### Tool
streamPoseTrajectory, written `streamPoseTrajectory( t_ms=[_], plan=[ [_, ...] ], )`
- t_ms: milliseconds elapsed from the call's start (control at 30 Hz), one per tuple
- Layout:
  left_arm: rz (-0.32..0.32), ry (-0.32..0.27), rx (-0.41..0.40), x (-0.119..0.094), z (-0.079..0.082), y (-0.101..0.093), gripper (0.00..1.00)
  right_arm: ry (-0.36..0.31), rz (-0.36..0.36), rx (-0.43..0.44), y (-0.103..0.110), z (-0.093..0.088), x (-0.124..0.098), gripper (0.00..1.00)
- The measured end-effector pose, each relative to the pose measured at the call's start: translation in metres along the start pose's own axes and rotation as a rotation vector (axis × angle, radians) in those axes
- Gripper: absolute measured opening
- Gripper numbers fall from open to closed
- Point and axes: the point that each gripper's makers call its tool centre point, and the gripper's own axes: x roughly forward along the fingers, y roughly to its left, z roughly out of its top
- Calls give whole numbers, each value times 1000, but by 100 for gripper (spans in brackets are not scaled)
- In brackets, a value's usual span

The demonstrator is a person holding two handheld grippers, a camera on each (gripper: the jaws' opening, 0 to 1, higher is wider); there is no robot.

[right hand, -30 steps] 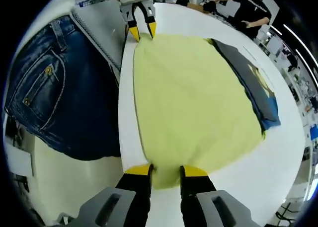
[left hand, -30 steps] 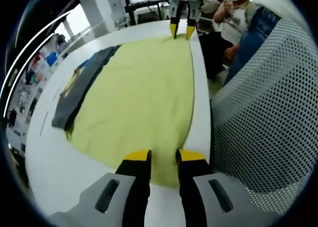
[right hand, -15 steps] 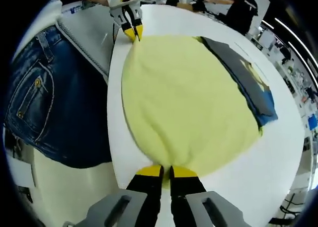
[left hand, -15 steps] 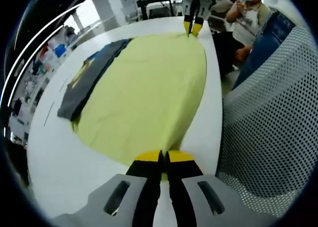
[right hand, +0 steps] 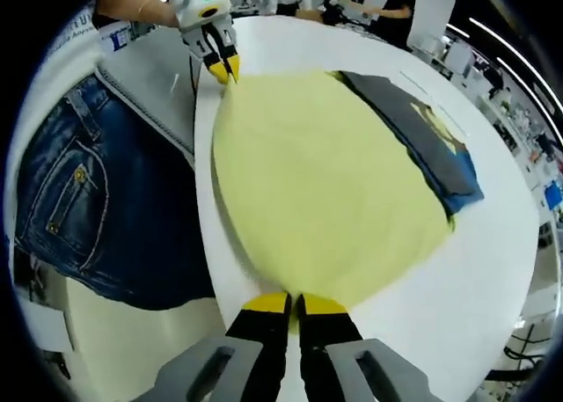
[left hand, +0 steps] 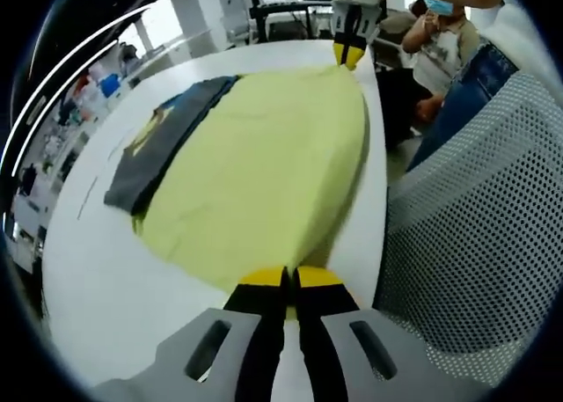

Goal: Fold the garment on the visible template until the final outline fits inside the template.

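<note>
On the white table (left hand: pixel 97 270) lies the yellow garment (left hand: pixel 264 164), smooth, with a grey printed part (left hand: pixel 163 147) at its far side. Its long axis runs between the two grippers. Left gripper (left hand: pixel 288 277) and right gripper (right hand: pixel 293 303) each pinch one near-edge corner, jaws closed. Bare table remains beyond the grey part.

We see the garment (left hand: pixel 264 173) spread flat on the table (left hand: pixel 97 279), its near edge along the table's edge by the mesh chair (left hand: pixel 475 235). A folded shirt (left hand: pixel 163 142) lies on the garment's far side, partly under it. We hold one near corner in the left gripper (left hand: pixel 290 279), the other in the right gripper (right hand: pixel 286 303).
</note>
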Motion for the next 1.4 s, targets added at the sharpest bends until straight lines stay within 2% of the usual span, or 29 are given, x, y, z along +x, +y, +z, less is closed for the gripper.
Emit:
streamPoseTrajectory(
  t_ms=[100, 333, 533, 733, 1033, 1400],
  plan=[
    [14, -23, 40, -6, 5, 0, 0, -9, -1, -4, 0, 2, -5, 0],
    [24, -25, 33, -15, 5, 2, 0, -24, 32, -4, 8, 10, -13, 0],
    [13, -41, -22, -23, 9, 1, 0, -23, 37, -7, 10, 13, -22, 0],
    [-8, -34, -27, -28, 11, -4, 0, -19, 46, -7, 13, 15, -28, 0],
    [-43, 1, -89, -37, 12, -10, 0, -2, 75, -9, 20, 17, -37, 0],
    [-80, -12, -160, -54, 18, -15, 0, 13, 87, -26, 27, 24, -51, 0]
  ],
)
